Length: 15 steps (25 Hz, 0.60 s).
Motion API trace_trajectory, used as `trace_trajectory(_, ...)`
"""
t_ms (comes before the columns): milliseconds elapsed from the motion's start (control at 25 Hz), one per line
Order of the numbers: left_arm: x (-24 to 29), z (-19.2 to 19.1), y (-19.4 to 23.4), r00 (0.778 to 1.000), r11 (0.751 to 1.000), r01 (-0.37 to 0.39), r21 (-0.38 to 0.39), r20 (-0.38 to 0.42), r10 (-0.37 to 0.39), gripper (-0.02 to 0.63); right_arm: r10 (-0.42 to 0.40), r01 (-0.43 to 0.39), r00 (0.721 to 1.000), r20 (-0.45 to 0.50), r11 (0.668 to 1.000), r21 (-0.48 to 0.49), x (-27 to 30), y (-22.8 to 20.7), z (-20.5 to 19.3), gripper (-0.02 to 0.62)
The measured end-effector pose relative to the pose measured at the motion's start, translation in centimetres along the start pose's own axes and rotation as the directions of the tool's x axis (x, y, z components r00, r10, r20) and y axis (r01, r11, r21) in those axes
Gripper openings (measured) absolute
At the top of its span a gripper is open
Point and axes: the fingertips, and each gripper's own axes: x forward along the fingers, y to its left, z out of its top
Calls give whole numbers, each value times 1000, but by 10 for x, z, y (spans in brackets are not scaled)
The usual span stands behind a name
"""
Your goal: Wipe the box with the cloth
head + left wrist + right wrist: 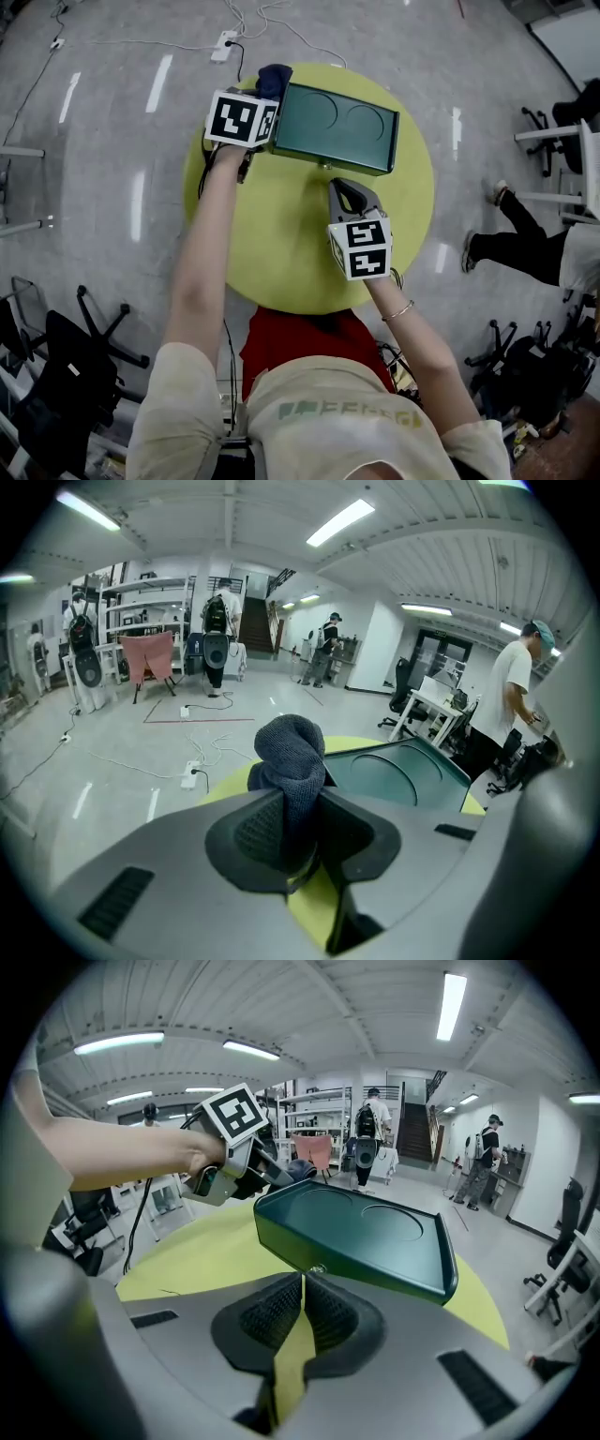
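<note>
Dark green and flat-topped, the box (337,127) lies on a round yellow-green table (281,253) in the head view. The left gripper (265,97) sits at the box's left end, and a dark cloth (274,79) is bunched at its tips against the far left corner of the box. The right gripper (337,187) points at the box's near long side, so the box lies straight ahead of its tips and just beyond them. A white power strip (224,44) lies on the grey floor (112,84), past the left gripper and beyond the table.

In the left gripper view the jaws are clamped on the cloth (289,757). A knitted grey wad stands up out of the pads and rises above them. The box (403,771) is ahead and to the right of these jaws, and its top shows a round recess. A strip of table (314,907) shows below the pads.

In the right gripper view the two ribbed pads meet at their tips, closed with nothing between them. Only a thin wedge of table (292,1354) shows behind the tips. The box (366,1227) fills the space directly ahead, and its near wall stands right at the tips; I cannot tell whether they touch. Up and to the left of these jaws, the left gripper holds the cloth (300,1168) at the box's far corner.
</note>
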Motion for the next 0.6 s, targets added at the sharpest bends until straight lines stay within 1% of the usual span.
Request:
trace_trajectory(280, -13, -25, -11, 997, 997, 74, -27, -3, -74, 92, 12, -12, 1000, 1, 1000, -15, -3, 6, -8, 40)
trace_trajectory(440, -27, -43, -15, 998, 998, 66, -2, -15, -66, 92, 23, -23, 1000, 2, 1000, -8, -7, 17, -14, 40)
trace_trajectory(600, -43, -57, -25, 998, 998, 55, 3, -18, -55, 92, 33, -33, 999, 9, 999, -7, -20, 25, -19, 40)
